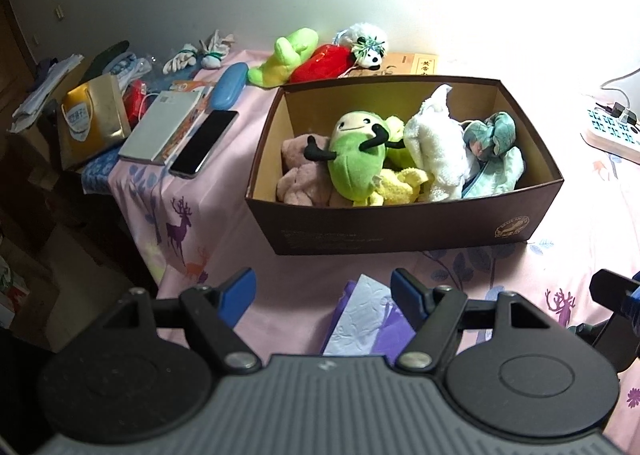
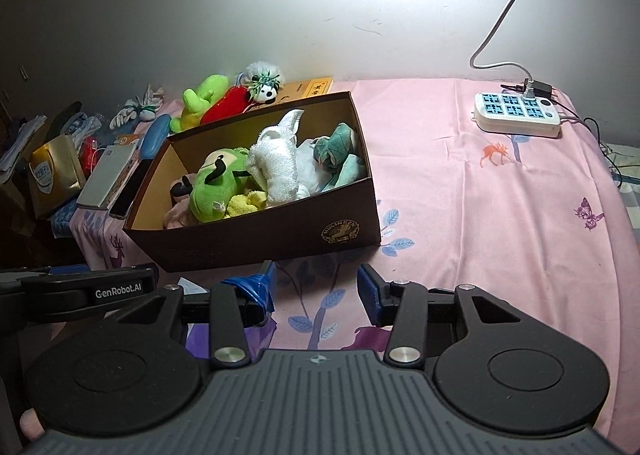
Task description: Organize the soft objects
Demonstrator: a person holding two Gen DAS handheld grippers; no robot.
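**Pink bedsheet, box half packed: three toys left to fetch**

Packed already into the brown cardboard box point(image 1: 400, 223): a smiling green plush point(image 1: 356, 159) on top at centre, a pink plush point(image 1: 296, 171) at its 9 o'clock, a yellow one point(image 1: 400, 183) at its 5 o'clock, then a white terry toy point(image 1: 432, 147) and a teal plush point(image 1: 496, 151) out toward 3 o'clock.

Lying outside, against the far wall of the box at its 11 o'clock: a lime-green plush point(image 1: 284, 59), a red plush point(image 1: 324, 63) and a small white panda-faced toy point(image 1: 368, 43), all touching one another.

Holding nothing in the left gripper point(image 1: 324, 291), jaws spread wide over a purple-and-white paper point(image 1: 364, 319). Holding nothing in the right gripper point(image 2: 316, 287) either, jaws apart at a narrower gap above the pink bedsheet point(image 2: 460, 195).

Judged as a pause between picks, so:

- Reach over or around the 9 o'clock end of the box, not through it.
- Take the lime-green plush first, being the nearest and the least tangled.
- Pinch a thick part of the body, not a limb or a string.
- Lift clear before swinging, to avoid dragging the red neighbour.
- Keep away from the phone point(image 1: 204, 143) and blue glasses case point(image 1: 228, 87) at 9 o'clock of the pile.
- Drop into the free far half of the box, toward 12 o'clock.
- Leave the power strip point(image 2: 516, 115), well apart at 2 o'clock, alone.
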